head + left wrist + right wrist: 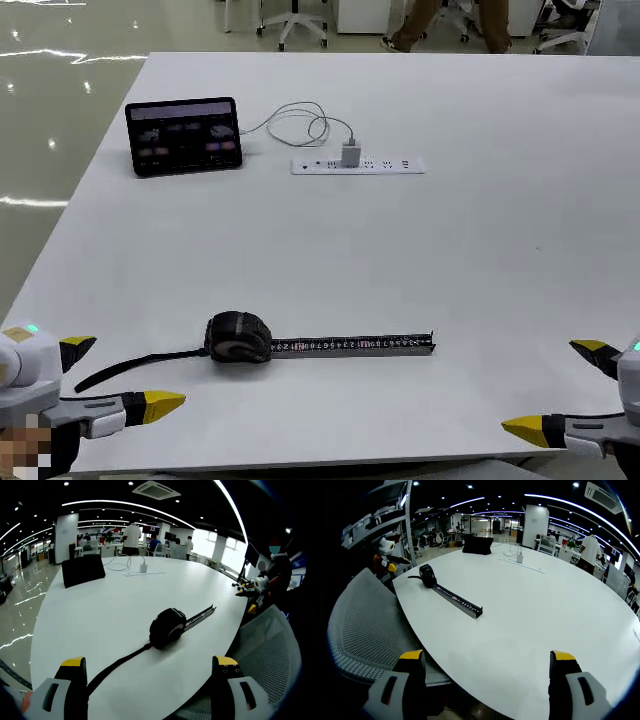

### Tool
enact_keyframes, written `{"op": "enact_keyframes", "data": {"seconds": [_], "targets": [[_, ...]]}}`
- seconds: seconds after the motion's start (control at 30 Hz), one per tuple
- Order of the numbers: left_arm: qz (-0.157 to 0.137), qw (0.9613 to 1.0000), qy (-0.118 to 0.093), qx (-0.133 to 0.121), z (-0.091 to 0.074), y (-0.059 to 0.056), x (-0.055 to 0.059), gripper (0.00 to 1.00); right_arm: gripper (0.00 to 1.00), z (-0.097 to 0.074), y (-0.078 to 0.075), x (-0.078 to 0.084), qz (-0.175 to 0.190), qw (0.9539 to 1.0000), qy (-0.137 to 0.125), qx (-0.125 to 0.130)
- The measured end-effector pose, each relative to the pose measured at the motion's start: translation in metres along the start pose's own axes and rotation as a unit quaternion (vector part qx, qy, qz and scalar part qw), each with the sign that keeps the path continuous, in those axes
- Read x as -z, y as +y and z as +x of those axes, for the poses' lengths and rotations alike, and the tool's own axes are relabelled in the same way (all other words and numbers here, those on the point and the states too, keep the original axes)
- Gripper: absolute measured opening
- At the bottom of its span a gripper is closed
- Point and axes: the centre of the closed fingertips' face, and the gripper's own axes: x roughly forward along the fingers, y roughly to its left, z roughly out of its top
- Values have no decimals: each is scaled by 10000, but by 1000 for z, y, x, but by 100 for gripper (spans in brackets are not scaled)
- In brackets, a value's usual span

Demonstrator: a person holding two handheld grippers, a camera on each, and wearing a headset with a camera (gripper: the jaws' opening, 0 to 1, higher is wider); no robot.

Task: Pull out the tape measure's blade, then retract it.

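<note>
- Black tape measure (238, 338) on the white table (420, 250), near the front edge and left of centre in the head view.
- Blade (350, 345) drawn partway out to the right of the case, flat on the table, printed scale facing up, end hook at the far right tip.
- Black strap (140, 362) trailing loose from the left side of the case toward the left gripper.
- Left gripper (122, 375) at the lower left corner of the head view, released: yellow-tipped jaws spread wide, grasping nothing, clear of the case.
- In the left gripper view, strap running down between the two jaw tips; no telling whether touching either one.
- Right gripper (557, 390) at the lower right corner of the head view, likewise released: jaws wide apart, nothing between them but bare table, well apart from the blade's tip.
- In the right gripper view, tape measure at upper left with the blade pointing toward the camera, and a grey mesh chair (365, 625) below the table edge on the left.
- Dark tablet (184, 135) propped upright at the far left of the table.
- White power strip (358, 165) to the right of the tablet, with a white charger (351, 154) plugged in and a thin cable (295, 125) looping back toward the tablet.
</note>
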Motion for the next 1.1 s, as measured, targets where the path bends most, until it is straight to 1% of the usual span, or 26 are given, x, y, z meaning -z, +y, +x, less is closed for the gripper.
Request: {"op": "enact_keyframes", "data": {"seconds": [0.07,0.1,0.17,0.27,0.33,0.67,0.77,0.97,1.1], "targets": [[165,9998,-98,-75,-5,2,-3,100,100,-4,-1,2,24,10000,3,25],[218,9996,-141,-64,-6,1,-4,100,100,-5,-1,2,42,10000,-6,31],[252,9995,-165,-43,-10,-1,-6,100,100,-8,-3,2,44,10000,-40,62],[334,9991,-260,-38,-13,-2,-10,100,100,-11,-4,1,77,9999,-73,84],[331,9990,-307,-17,-13,-2,-11,100,100,-10,-6,3,17,9999,-64,106],[355,9987,-362,-28,-12,-2,-13,100,100,-8,3,-4,-32,10000,-83,34],[341,9990,-288,-28,-10,0,-12,100,100,-9,3,-4,-27,10000,-78,34],[369,9987,-350,-22,-8,0,-17,100,100,-9,3,-5,-53,10000,-45,6],[327,9991,-274,0,-3,-2,-14,100,100,-8,5,-5,-86,10000,0,-37]]}}
